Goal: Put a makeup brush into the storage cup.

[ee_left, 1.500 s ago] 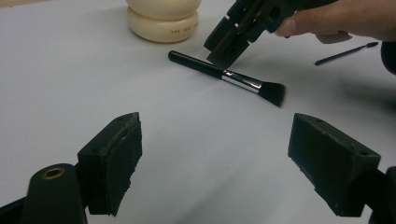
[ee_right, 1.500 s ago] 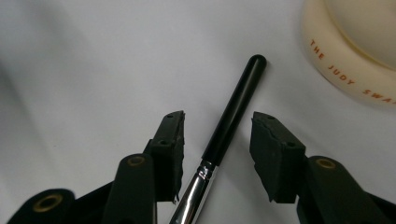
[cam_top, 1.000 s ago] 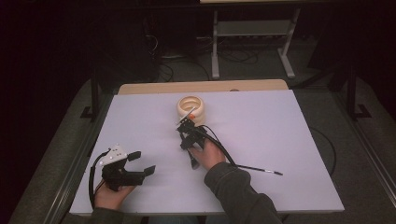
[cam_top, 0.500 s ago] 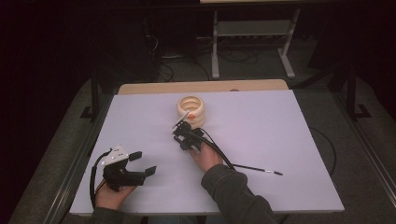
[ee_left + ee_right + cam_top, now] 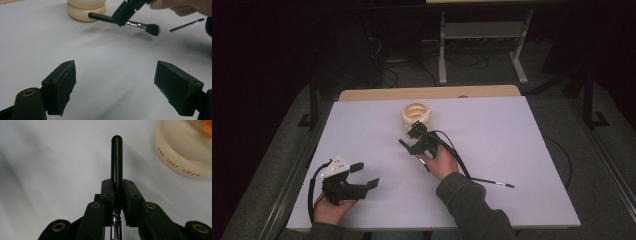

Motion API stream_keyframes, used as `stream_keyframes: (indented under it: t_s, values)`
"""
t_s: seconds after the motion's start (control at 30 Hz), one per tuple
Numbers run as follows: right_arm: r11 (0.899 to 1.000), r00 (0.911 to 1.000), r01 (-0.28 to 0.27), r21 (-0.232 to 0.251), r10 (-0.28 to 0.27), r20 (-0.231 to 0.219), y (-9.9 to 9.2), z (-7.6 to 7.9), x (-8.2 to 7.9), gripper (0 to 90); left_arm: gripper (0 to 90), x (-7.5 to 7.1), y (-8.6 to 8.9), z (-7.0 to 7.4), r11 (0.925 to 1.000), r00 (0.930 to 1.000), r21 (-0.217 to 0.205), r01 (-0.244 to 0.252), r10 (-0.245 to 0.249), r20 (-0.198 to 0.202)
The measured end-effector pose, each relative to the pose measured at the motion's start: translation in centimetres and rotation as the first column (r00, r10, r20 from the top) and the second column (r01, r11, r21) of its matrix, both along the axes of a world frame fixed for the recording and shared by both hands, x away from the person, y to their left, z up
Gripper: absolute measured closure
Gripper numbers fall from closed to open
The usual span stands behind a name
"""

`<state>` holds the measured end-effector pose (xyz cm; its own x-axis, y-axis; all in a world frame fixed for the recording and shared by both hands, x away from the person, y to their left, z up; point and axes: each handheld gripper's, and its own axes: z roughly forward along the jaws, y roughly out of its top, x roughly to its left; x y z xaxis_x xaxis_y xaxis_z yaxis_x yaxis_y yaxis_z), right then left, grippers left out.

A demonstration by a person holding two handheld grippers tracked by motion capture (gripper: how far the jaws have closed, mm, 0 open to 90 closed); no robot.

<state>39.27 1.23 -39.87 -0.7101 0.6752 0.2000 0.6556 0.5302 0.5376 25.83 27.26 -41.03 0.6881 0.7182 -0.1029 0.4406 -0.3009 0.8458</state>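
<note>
1. Right hand-held gripper (image 5: 418, 134) is clamping a brush (image 5: 125, 23) by its handle, just beside the holder (image 5: 417, 114), off the surface (image 5: 522, 150).
2. Left hand-held gripper (image 5: 364, 176) is idling with jaws apart, well away from the holder.
3. Next: probably tipping the handle into the holder.

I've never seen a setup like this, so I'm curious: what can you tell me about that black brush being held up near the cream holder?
The black makeup brush has a glossy round-ended handle, a shiny metal collar and a dark, soft bristle head. The right tongs are shut on its handle near the collar. It lies roughly level, lifted off the white table sheet, its handle end pointing toward the cream ring-shaped holder. Whether that end touches the holder cannot be told.
</note>
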Motion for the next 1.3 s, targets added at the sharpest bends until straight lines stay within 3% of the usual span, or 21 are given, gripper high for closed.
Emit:
stream_keyframes:
  t_s: [0.1, 0.27, 0.53, 0.6, 0.7, 0.83, 0.9, 0.93, 0.97, 1.1, 1.13, 1.17, 1.2, 1.23, 1.3]
  values:
    - [0.999, 0.9999, -0.012, 0.046, 0.012, -0.001, -0.9, 0.7, -0.2, 78.9, 16.9, 0.0, -0.3, 0.1, 0.9999, 1.0, 0.006, 0.009, -0.009, 0.002]
    - [0.995, 0.998, -0.062, 0.079, 0.061, 0.019, -1.9, 1.6, -0.6, 78.9, 18.3, 0.3, -0.8, 0.3, 0.9984, 0.9988, 0.029, 0.049, -0.049, -0.001]
    - [0.988, 0.9884, -0.141, 0.062, 0.137, 0.065, -3.4, 2.8, -1.7, 78.9, 20.7, 1.1, -2.3, 0.7, 0.9927, 0.9936, 0.043, 0.112, -0.112, -0.015]
    - [0.985, 0.9844, -0.162, 0.063, 0.157, 0.079, -4.1, 3.3, -2.0, 78.9, 20.8, 1.2, -2.7, 0.9, 0.991, 0.9911, 0.026, 0.132, -0.131, -0.023]
    - [0.98, 0.9789, -0.188, 0.068, 0.181, 0.094, -5.2, 4.0, -2.2, 78.9, 21.8, 1.4, -3.3, 1.7, 0.9864, 0.9863, 0.014, 0.164, -0.164, -0.02]
    - [0.971, 0.9695, -0.23, 0.066, 0.223, 0.101, -6.7, 4.9, -2.6, 78.8, 22.4, 1.9, -3.7, 2.9, 0.9803, 0.9808, 0.033, 0.195, -0.194, -0.017]
    - [0.965, 0.9589, -0.261, 0.039, 0.254, 0.127, -7.5, 5.3, -2.7, 78.8, 23.4, 2.3, -4.2, 4.4, 0.9718, 0.9735, 0.06, 0.228, -0.229, 0.002]
    - [0.964, 0.9581, -0.265, 0.035, 0.259, 0.123, -7.9, 5.7, -2.9, 78.8, 23.4, 2.4, -4.5, 4.8, 0.971, 0.9728, 0.06, 0.231, -0.232, 0.0]
    - [0.964, 0.9581, -0.265, 0.035, 0.259, 0.123, -7.9, 5.7, -2.9, 78.8, 23.5, 2.4, -4.5, 4.8, 0.971, 0.9728, 0.06, 0.231, -0.232, 0.0]
    - [0.95, 0.9387, -0.312, 0.008, 0.307, 0.156, -9.4, 7.5, -3.7, 78.8, 24.7, 2.7, -5.7, 6.9, 0.9543, 0.9586, 0.099, 0.282, -0.284, 0.011]
    - [0.948, 0.9368, -0.317, 0.002, 0.313, 0.156, -9.6, 7.9, -4.0, 78.8, 25.1, 2.7, -5.7, 6.9, 0.9543, 0.9586, 0.099, 0.282, -0.284, 0.011]
    - [0.945, 0.933, -0.327, -0.002, 0.323, 0.159, -9.7, 8.1, -4.2, 78.8, 25.5, 2.8, -6.2, 7.5, 0.9441, 0.9514, 0.129, 0.303, -0.308, 0.014]
    - [0.94, 0.9267, -0.341, -0.012, 0.339, 0.163, -9.8, 8.3, -4.5, 78.8, 25.9, 2.8, -6.2, 7.5, 0.9441, 0.9514, 0.129, 0.303, -0.308, 0.014]
    - [0.936, 0.923, -0.352, -0.015, 0.35, 0.16, -9.8, 8.5, -4.8, 78.8, 27.2, 2.9, -6.7, 7.9, 0.934, 0.9434, 0.148, 0.325, -0.331, 0.018]
    - [0.922, 0.9068, -0.388, -0.024, 0.386, 0.17, -9.8, 8.5, -5.3, 78.8, 29.8, 2.9, -7.2, 8.3, 0.9223, 0.9345, 0.168, 0.348, -0.356, 0.016]
